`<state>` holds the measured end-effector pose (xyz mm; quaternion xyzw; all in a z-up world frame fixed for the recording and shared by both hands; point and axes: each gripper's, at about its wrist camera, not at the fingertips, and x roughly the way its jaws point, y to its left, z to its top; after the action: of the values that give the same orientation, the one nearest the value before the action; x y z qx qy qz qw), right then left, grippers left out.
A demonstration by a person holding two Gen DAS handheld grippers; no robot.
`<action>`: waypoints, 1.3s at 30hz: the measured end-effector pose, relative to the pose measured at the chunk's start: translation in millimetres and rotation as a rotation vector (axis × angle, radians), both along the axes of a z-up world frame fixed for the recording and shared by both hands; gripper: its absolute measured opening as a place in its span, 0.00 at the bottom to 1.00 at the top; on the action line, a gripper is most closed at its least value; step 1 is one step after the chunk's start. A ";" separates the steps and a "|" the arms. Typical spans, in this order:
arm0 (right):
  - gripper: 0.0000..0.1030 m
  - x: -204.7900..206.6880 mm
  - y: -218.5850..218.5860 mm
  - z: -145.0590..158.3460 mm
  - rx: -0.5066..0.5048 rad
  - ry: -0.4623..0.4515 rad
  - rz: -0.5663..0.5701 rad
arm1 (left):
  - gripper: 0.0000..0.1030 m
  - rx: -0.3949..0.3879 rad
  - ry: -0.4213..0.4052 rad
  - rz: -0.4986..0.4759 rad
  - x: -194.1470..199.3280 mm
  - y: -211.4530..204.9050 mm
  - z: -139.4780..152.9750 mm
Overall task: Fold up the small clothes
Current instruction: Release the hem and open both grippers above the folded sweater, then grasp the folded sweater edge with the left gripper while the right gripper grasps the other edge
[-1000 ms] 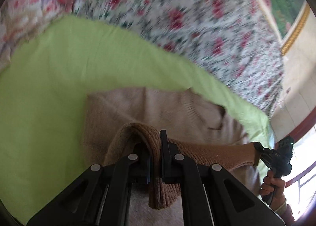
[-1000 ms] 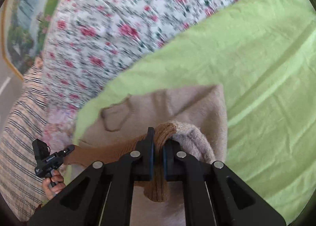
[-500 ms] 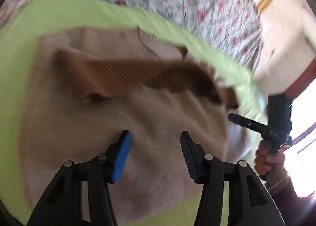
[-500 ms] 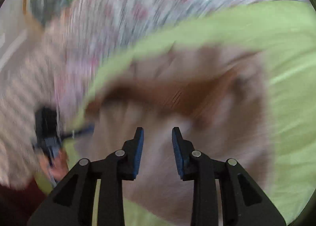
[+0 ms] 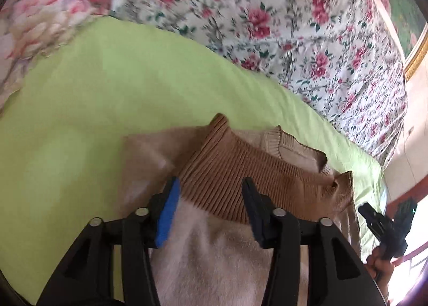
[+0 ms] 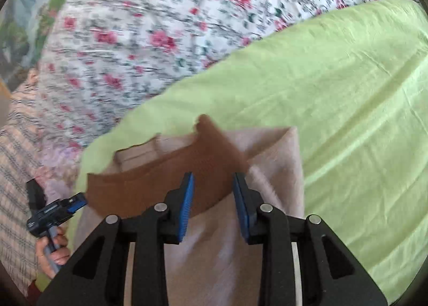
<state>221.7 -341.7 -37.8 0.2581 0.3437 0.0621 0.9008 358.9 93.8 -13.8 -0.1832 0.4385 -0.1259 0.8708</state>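
**Both grippers open over a folded beige sweater**

One garment is in view: a beige sweater [image 5: 227, 260] lying on a lime-green sheet [image 5: 107, 108], which covers a floral bedspread [image 5: 294, 25] filling the upper part of both frames. The sweater sits in the lower centre of each view. Its darker ribbed hem band [image 5: 256, 180] lies across the paler body, with the ribbed neckline [image 5: 278, 137] just beyond it toward the upper right of the left wrist view.

There are two grippers. The left gripper [image 5: 211, 212] stands wide open with nothing between its jaws; its fingertips straddle the near edge of the hem band. The right gripper [image 6: 212, 201] is also open, somewhat narrower, and empty, its tips over the same band. Each tool shows in the other's camera at the frame edge, held in a hand.

The relation that matters: the band's long axis runs across both views, from left-centre to lower right in the left wrist view, so it lies crosswise to the fingers, directly ahead of both. Neither gripper looks clearly nearer. The next fold likely calls for regripping a side edge; the right-hand edge [image 6: 297, 172] in the right wrist view lies closest to the right gripper.
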 end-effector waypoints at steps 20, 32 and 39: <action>0.45 -138.6 74.2 -23.4 0.130 0.035 0.123 | 0.68 -0.231 0.071 0.084 -243.0 28.3 -30.8; 0.48 -148.8 75.4 -16.0 0.135 0.026 0.130 | 0.71 -0.335 0.104 0.174 -229.4 24.2 -55.3; 0.49 -147.0 74.7 -12.5 0.142 0.021 0.126 | 0.71 -0.313 0.043 0.285 -174.2 37.5 -57.9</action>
<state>74.7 -267.0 -50.3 0.3000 0.3632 0.1401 0.8709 184.8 131.3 -71.7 -0.3790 0.4018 -0.0640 0.8311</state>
